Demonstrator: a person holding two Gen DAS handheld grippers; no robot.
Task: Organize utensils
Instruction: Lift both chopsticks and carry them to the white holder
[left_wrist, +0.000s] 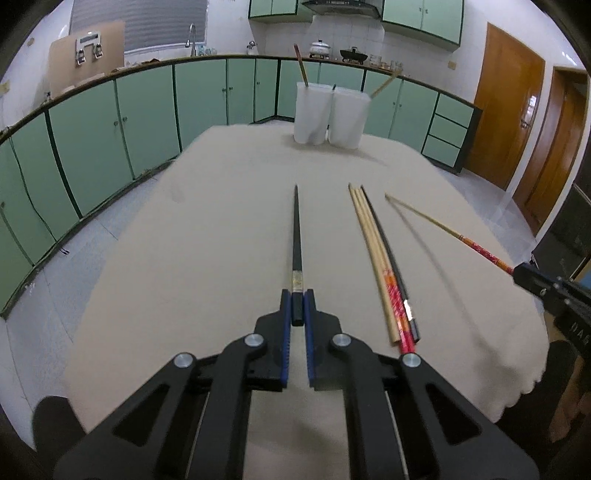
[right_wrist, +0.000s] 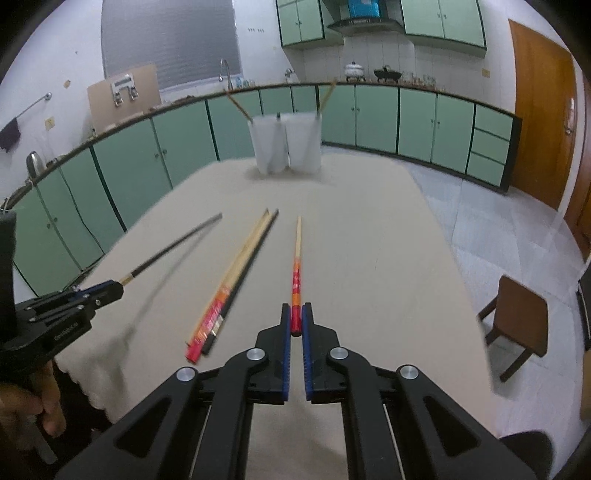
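Note:
My left gripper (left_wrist: 296, 300) is shut on the thick end of a black chopstick (left_wrist: 296, 229), which points forward above the beige tablecloth (left_wrist: 221, 206). In the right wrist view the same gripper (right_wrist: 114, 287) and black chopstick (right_wrist: 177, 242) show at the left. My right gripper (right_wrist: 295, 314) is shut on the red end of a wooden chopstick (right_wrist: 297, 258), lifted off the cloth; it appears as a slanted wooden chopstick (left_wrist: 443, 229) in the left wrist view. Between them a bundle of chopsticks (left_wrist: 384, 273) (right_wrist: 232, 280) lies on the cloth. Two white holders (left_wrist: 328, 114) (right_wrist: 284, 144) stand at the far end.
Each white holder has a chopstick leaning out of it. Green kitchen cabinets (left_wrist: 147, 110) run behind the table. A wooden stool (right_wrist: 517, 321) stands on the floor to the right of the table, and brown doors (left_wrist: 509, 118) are at the far right.

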